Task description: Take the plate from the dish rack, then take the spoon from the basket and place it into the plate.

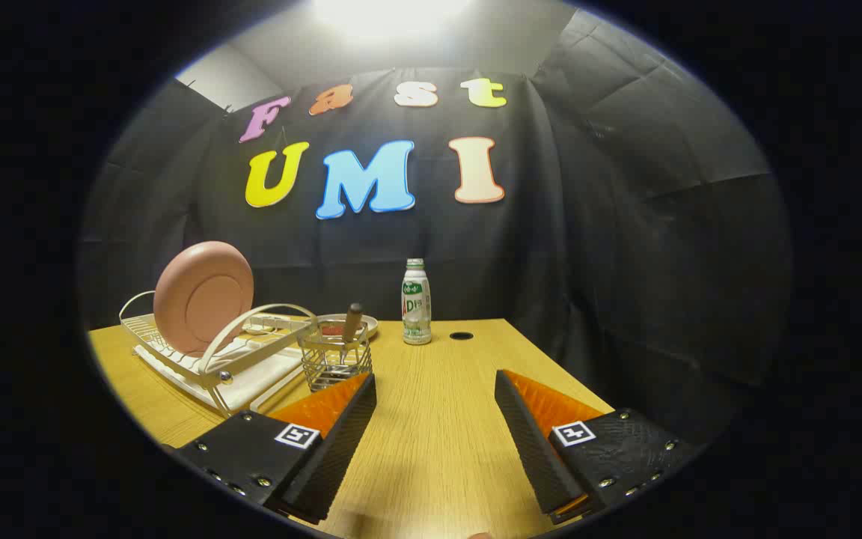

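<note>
Gripper (pixel 435 385) above the wooden bench (pixel 438 449), fingers spread wide, bare bench surface between them, nothing pinched.

Dish rack (pixel 210 355): white wire, sits on a white drip tray at far left of bench. One pink plate (pixel 203 297) stands on edge in the rack's left end, tilted slightly, its underside facing the gripper. Rest of rack slots look unoccupied as far as can be seen.

Basket (pixel 336 361): small wire holder, just right of the rack and just beyond the left finger tip. A utensil with a brown wooden handle (pixel 352 323) stands in it, handle up and leaning right; taken to be the spoon, bowl end hidden inside the wires.

Behind the basket: a shallow light dish (pixel 362 323) with something reddish in it, contents unclear.

Plastic bottle (pixel 416 302), green-and-white label, upright at far centre of bench, cap on. Small dark round hole (pixel 461 336) in bench just right of it.
</note>
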The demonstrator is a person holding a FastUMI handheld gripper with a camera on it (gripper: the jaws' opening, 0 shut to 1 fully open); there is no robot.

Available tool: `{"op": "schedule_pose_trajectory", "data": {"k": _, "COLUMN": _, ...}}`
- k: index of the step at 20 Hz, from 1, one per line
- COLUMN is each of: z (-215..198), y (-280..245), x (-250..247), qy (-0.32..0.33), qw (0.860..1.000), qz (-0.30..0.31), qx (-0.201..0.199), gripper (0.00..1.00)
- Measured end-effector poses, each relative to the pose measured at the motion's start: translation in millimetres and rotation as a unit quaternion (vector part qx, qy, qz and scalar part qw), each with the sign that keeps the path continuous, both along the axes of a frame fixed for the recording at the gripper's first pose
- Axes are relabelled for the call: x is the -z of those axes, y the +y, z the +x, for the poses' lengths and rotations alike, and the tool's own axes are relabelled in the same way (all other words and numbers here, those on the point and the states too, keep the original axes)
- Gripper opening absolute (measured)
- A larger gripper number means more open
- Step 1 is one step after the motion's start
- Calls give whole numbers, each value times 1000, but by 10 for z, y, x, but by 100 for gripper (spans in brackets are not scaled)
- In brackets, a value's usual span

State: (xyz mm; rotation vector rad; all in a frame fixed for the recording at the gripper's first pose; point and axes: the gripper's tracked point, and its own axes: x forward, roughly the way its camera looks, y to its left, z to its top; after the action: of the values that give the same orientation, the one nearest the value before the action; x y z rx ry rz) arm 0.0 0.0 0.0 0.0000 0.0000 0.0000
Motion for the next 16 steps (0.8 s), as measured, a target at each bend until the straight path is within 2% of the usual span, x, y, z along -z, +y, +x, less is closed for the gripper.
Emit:
{"op": "schedule_pose_trajectory", "data": {"k": 2, "z": 218, "y": -26, "x": 101, "qy": 25, "qw": 1000, "qz": 1, "qx": 5, "gripper": 97}}
{"op": "schedule_pose_trajectory", "data": {"k": 6, "z": 530, "y": -127, "x": -90, "qy": -7, "qw": 1000, "qz": 17, "qx": 19, "gripper": 97}}
{"op": "schedule_pose_trajectory", "data": {"k": 9, "z": 676, "y": -351, "x": -354, "qy": -31, "qw": 998, "qz": 16, "qx": 50, "gripper": 97}}
{"op": "schedule_pose_trajectory", "data": {"k": 12, "z": 603, "y": -623, "x": -667, "qy": -40, "qw": 996, "qz": 13, "qx": 82, "gripper": 97}}
{"op": "schedule_pose_trajectory", "data": {"k": 16, "z": 171, "y": -864, "x": -1110, "qy": -46, "qw": 992, "qz": -5, "qx": 114, "gripper": 97}}
